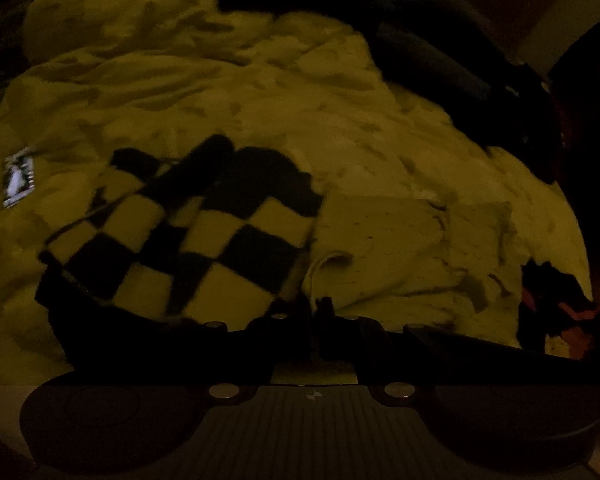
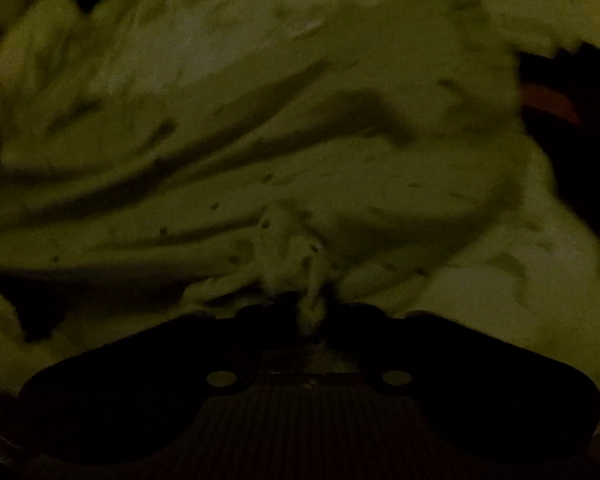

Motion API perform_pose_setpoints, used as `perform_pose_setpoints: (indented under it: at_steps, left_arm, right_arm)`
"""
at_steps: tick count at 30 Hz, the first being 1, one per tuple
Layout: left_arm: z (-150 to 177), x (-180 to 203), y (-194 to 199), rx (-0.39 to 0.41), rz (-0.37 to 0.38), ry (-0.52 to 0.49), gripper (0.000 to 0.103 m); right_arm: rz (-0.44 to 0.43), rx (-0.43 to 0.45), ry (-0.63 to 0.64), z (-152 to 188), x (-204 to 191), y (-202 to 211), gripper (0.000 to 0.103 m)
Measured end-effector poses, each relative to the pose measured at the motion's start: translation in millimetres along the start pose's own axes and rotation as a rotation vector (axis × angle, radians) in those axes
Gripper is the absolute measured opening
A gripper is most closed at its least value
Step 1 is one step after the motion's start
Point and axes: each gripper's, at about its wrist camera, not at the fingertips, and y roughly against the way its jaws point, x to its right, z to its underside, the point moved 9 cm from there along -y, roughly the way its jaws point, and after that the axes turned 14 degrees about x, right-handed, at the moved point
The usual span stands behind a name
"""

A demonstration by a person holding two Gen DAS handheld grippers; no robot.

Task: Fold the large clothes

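Gathering the yellow garment, folding barely begun

Bunching up under both cameras, the large pale-yellow, faintly speckled cloth garment (image 1: 260, 92) lies rumpled across a surface that the dim light hides; I cannot tell whether it is a bed, a floor or a counter. In the left wrist view a black-and-yellow chequered cloth panel (image 1: 188, 236) rests on the yellow fabric, just beyond the left hand-held gripper (image 1: 318, 312), with a small white tag (image 1: 18, 178) off to its left. That gripper's jaws stand clenched close together, and a rolled edge of yellow cloth sits right at their tips; the picture is too dark to say for certain that the edge is pinched. In the right wrist view the right hand-held gripper (image 2: 312, 312) is clenched on a gathered tuft of the same yellow cloth, with creases fanning out from the pinch. Dark shapes (image 1: 440, 52) cross the far edge of the garment; what they are I cannot make out.

By my reading, little is done: no flat, squared fold shows anywhere, and the cloth is wrinkled throughout. Spreading, aligning edges and making the folds all seem left to do
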Motion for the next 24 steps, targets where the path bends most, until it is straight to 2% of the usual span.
perform_pose_setpoints:
  at_steps: [3,4,7,10,12,14,15,16,17,19,21,24]
  left_arm:
    - [-8.5,-14.1,11.6,0.024,-0.013,0.018,0.035]
    - [-12.1,-17.9,17.8,0.036,-0.021,0.010,0.028]
    - [-22.4,-33.5,42.3,0.068,-0.080,-0.064,0.028]
    - [-17.2,-52.4,52.7,0.037,-0.129,-0.109,0.028]
    - [-4.6,-61.7,47.1,-0.012,-0.164,-0.131,0.030]
    - [7.4,-52.3,34.6,-0.083,-0.105,-0.104,0.033]
    - [10.6,-40.0,27.5,-0.101,-0.072,-0.089,0.035]
    - [11.7,-27.9,21.2,-0.113,-0.043,-0.083,0.048]
    - [13.7,-8.2,12.7,-0.127,0.006,-0.091,0.080]
    - [17.7,27.8,-1.7,-0.151,0.087,-0.131,0.103]
    - [18.3,67.3,-16.2,-0.142,0.141,-0.171,0.103]
    - [24.8,117.0,-30.2,-0.172,0.236,-0.196,0.103]
  right_arm:
    - [-0.004,0.067,-0.126,-19.5,43.3,49.5,0.011]
    - [0.011,0.094,-0.164,-27.2,62.6,70.3,0.011]
    - [0.055,0.172,-0.308,-44.5,123.8,127.3,0.011]
    - [0.119,0.214,-0.354,-43.8,166.8,159.8,0.006]
    - [0.194,0.211,-0.390,-33.9,192.8,165.7,0.008]
    - [0.291,0.158,-0.491,-9.5,213.3,155.8,0.010]
    - [0.297,0.120,-0.547,2.2,220.0,151.3,0.010]
    - [0.282,0.110,-0.603,11.3,221.8,145.9,0.010]
    - [0.273,0.115,-0.649,17.0,220.9,142.3,0.011]
    - [0.250,0.116,-0.660,19.2,214.5,138.6,0.021]
    - [0.227,0.141,-0.617,9.4,205.4,139.0,0.044]
    - [0.193,0.181,-0.528,-11.4,195.4,139.5,0.050]
